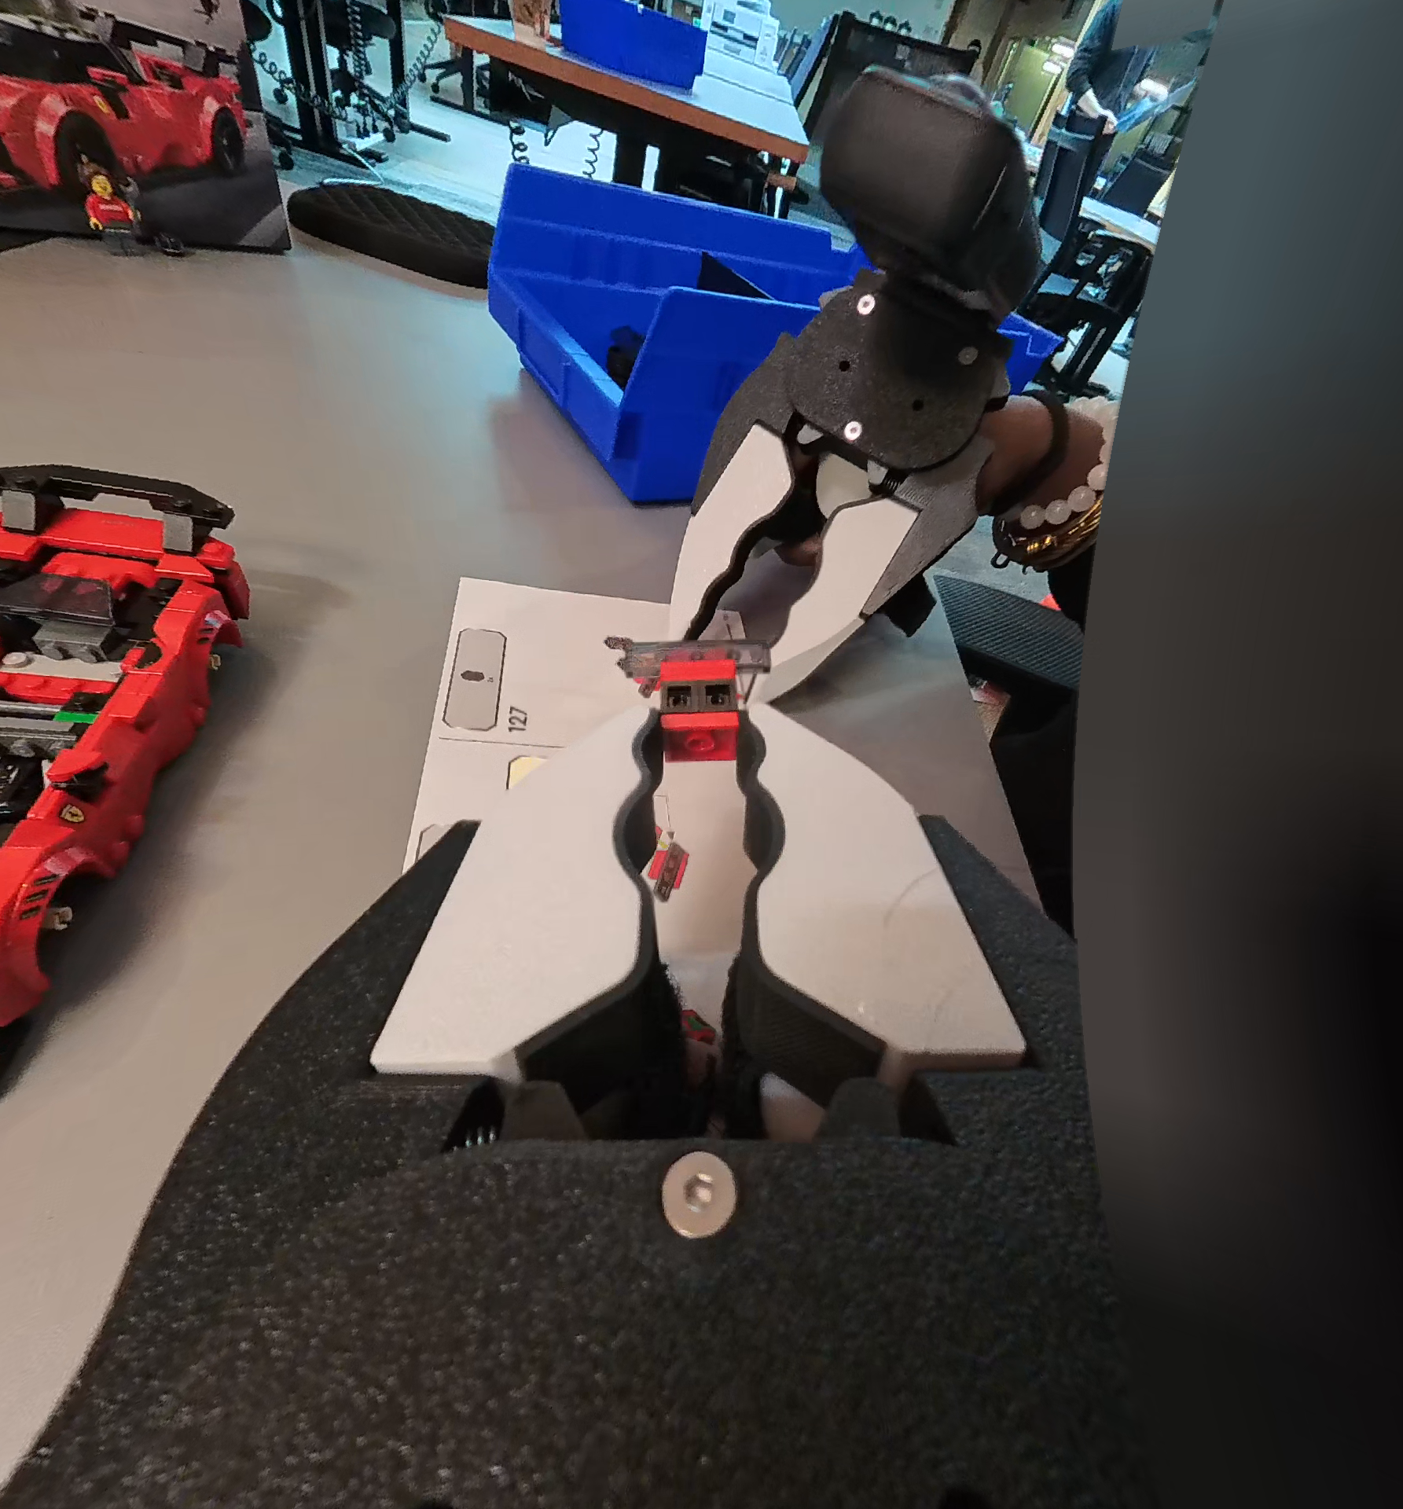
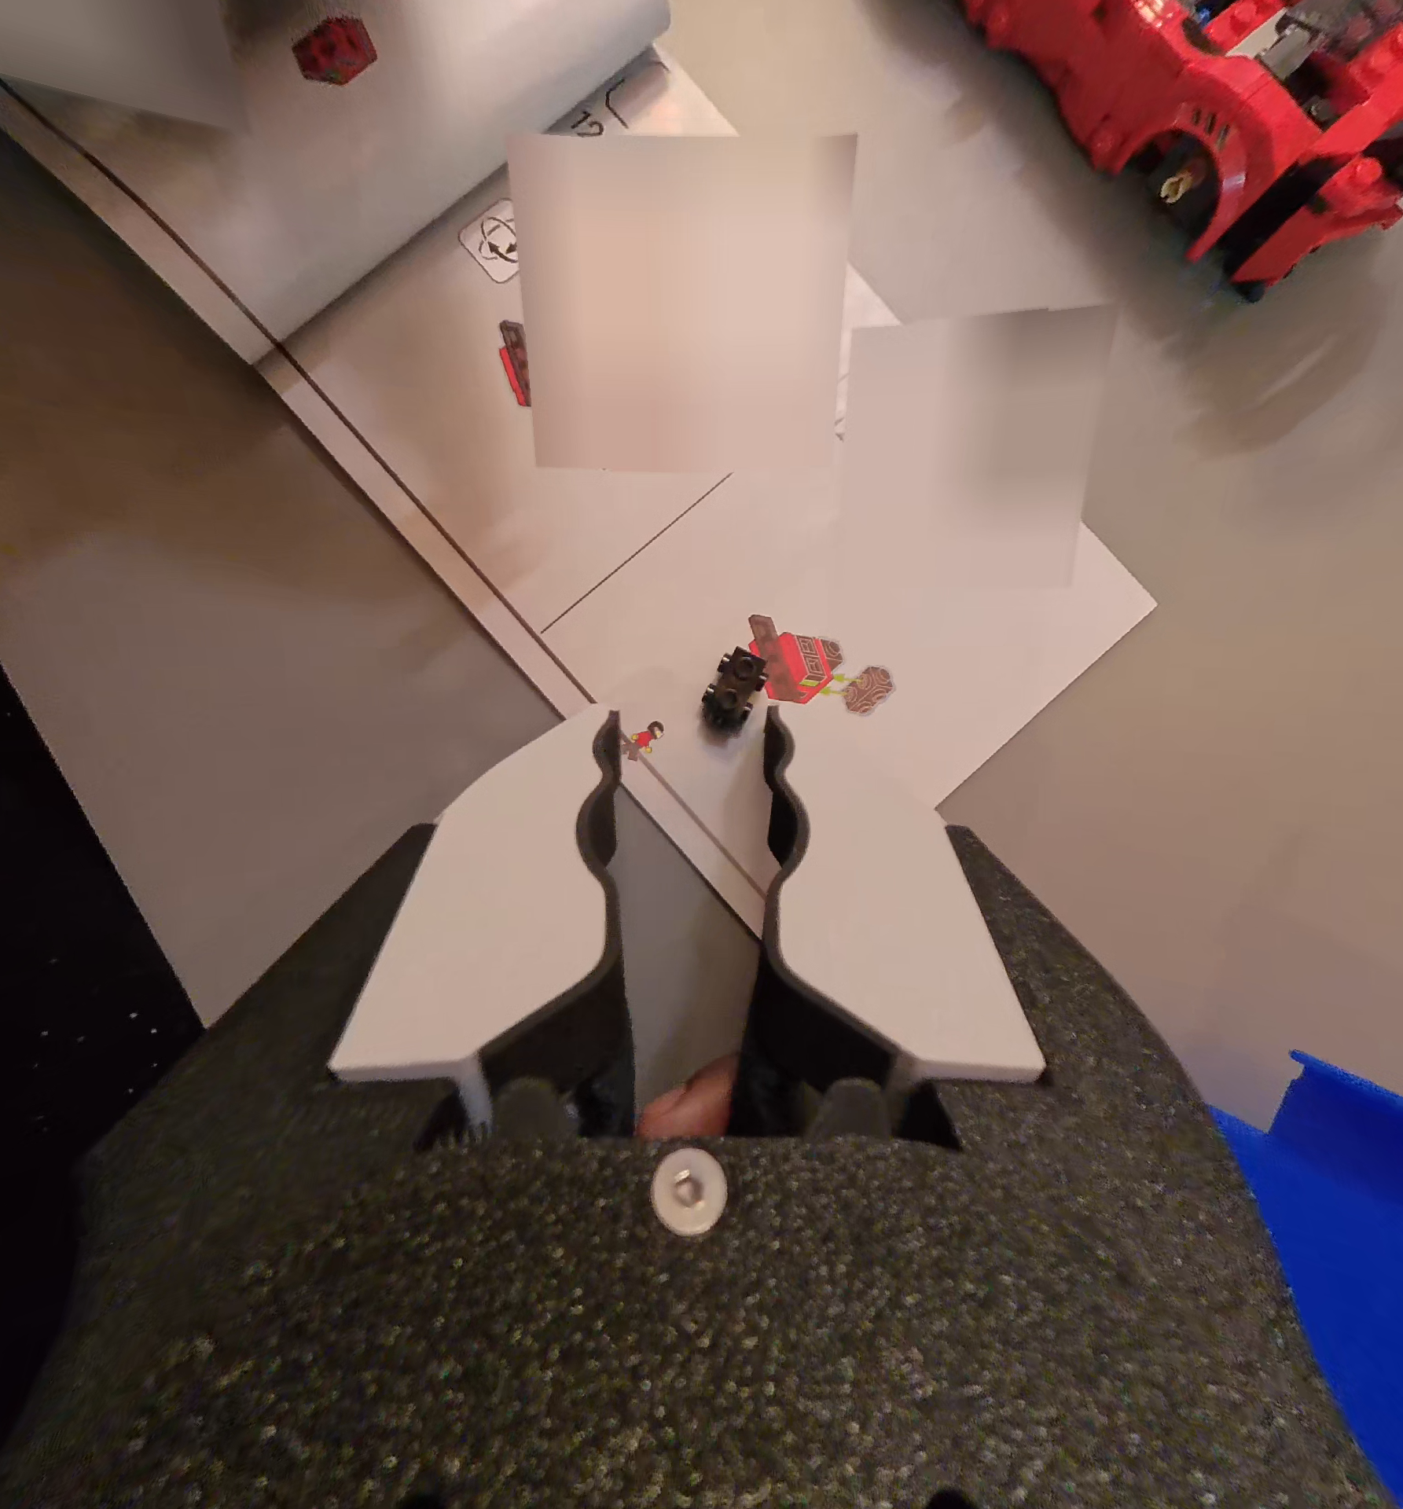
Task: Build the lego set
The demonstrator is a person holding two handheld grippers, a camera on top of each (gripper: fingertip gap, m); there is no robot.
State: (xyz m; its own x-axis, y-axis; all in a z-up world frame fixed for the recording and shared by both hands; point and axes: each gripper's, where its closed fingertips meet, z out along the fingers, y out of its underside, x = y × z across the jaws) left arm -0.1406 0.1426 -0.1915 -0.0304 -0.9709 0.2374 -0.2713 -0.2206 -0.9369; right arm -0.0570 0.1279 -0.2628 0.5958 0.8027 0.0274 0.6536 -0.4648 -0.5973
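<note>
The left gripper (image 1: 698, 723) was clamped on a small red and black lego sub-assembly (image 1: 696, 709) with a clear piece on top, held above the open instruction booklet (image 1: 510, 653). The right gripper (image 2: 691, 718) hung with its fingers spread, nothing between them, right over a tiny black lego piece (image 2: 734, 686) lying on the page. The half-built red car (image 1: 69, 718) sat off to the left on the grey table (image 1: 314, 425), blue bin (image 1: 641, 327) behind.
</note>
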